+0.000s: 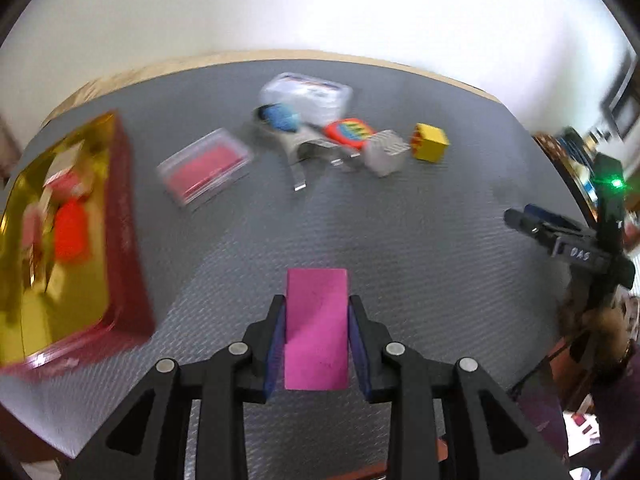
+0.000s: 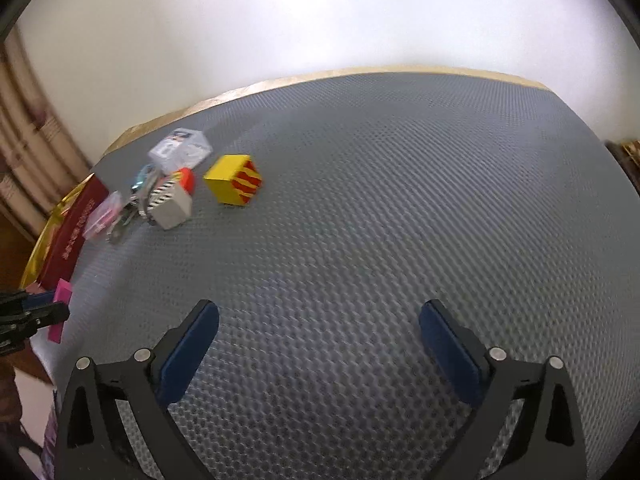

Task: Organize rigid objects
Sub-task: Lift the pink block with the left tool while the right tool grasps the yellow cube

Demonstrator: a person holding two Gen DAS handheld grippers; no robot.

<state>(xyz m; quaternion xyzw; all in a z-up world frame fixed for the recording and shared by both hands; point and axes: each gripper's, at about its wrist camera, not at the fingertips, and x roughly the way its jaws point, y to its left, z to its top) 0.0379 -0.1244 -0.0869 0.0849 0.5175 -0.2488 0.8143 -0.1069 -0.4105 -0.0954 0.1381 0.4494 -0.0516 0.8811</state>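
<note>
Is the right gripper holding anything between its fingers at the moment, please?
No, the right gripper stands wide open above the bare grey mat, with nothing between its blue pads.

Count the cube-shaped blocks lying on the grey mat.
2: the yellow cube at the right end of the cluster, and the grey striped cube just left of it. The clutter may hide others.

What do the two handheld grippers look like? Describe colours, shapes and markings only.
Both the left gripper and right gripper have black angular linkage arms with silver round pivot pins and flat blue finger pads. White lettering and a green light show on the right one's body.
</note>
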